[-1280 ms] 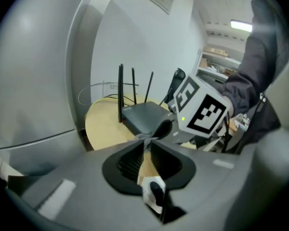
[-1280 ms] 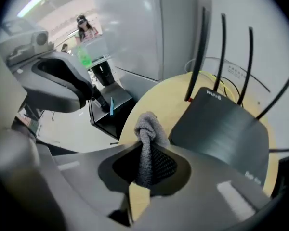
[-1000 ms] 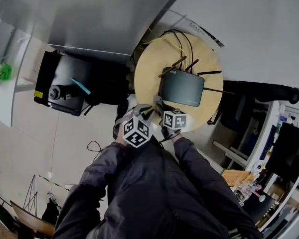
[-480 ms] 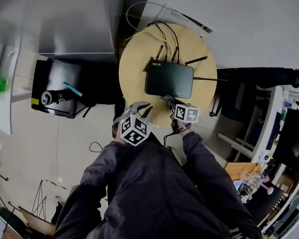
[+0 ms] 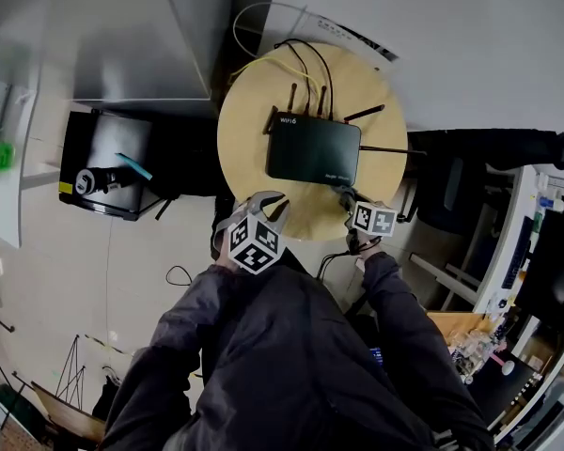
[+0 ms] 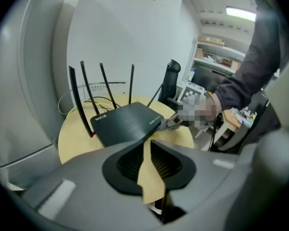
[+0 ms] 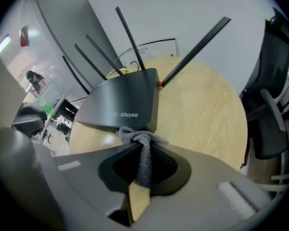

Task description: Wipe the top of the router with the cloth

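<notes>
I get even, soft indoor light, ceiling lamp [image 6: 241, 13] glaring upper right, heavy fisheye bending, dark corners, jaws blurred close up

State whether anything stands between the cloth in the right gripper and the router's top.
Nothing visible does. The cloth in the right gripper is at the router's near edge; its top is bare.

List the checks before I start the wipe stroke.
1. Cloth clamped in right gripper: ok.
2. Cloth up on the router top: not ok, it is at the near edge.
3. Router top free of clutter: ok.
4. Antennas out of the stroke path: ok, they stand along the far edge.
5. Left gripper steadying the router: not ok, it is shut, empty and short of it.
6. Router flat on the table: ok.
</notes>
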Demonstrator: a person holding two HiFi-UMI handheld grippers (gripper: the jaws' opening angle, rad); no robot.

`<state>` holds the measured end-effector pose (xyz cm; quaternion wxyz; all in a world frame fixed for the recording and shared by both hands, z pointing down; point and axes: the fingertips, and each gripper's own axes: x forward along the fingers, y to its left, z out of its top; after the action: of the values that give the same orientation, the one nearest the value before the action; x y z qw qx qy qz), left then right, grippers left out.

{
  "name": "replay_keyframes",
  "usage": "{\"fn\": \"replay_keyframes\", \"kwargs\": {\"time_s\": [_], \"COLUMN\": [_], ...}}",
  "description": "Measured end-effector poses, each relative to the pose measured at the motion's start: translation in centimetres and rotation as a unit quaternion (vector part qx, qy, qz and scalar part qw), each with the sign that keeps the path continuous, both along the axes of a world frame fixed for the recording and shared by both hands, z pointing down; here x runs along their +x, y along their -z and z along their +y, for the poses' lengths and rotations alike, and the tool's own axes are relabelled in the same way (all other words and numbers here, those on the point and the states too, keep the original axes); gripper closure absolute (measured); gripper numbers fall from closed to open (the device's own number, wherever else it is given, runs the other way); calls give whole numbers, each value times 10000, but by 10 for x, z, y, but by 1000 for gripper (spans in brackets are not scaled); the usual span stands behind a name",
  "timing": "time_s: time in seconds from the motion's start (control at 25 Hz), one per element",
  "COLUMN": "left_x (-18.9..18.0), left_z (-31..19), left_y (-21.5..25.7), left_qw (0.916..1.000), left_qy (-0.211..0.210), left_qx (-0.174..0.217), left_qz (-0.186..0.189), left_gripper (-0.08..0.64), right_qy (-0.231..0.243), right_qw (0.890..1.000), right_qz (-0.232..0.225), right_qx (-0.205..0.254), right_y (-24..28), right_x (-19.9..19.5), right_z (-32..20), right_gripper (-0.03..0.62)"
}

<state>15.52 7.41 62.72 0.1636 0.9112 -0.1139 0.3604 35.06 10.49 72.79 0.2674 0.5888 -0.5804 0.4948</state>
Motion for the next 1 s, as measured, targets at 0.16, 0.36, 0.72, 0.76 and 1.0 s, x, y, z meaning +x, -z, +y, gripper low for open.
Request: {"fn": "replay_keyframes", "kwargs": {"time_s": [0.16, 0.36, 0.72, 0.76, 1.0], "left_x": [-3, -19, -40, -40, -39], "left_z": [-2, -7, -25, -25, -24], "left_y": [7, 31, 76, 77, 85], "left_qw": [10000, 9991, 9968, 9964, 9936], "left_qy": [-14, -377, -601, -663, -941], "left_qx": [-67, 177, 426, 423, 393], "left_qz": [54, 56, 302, 320, 486], "left_gripper": [511, 511, 512, 512, 512], "right_qy": [689, 2135, 2781, 2784, 2716], "right_qw": [9969, 9665, 9281, 9283, 9304], "right_qz": [-135, 86, 623, 659, 804], "right_qx": [351, 1422, 2395, 2374, 2328], "right_y": [28, 129, 231, 229, 228], "right_x": [-33, -103, -159, -161, -171], "right_z": [-1, 3, -2, -3, -7], "right_gripper": [558, 558, 560, 560, 560]}}
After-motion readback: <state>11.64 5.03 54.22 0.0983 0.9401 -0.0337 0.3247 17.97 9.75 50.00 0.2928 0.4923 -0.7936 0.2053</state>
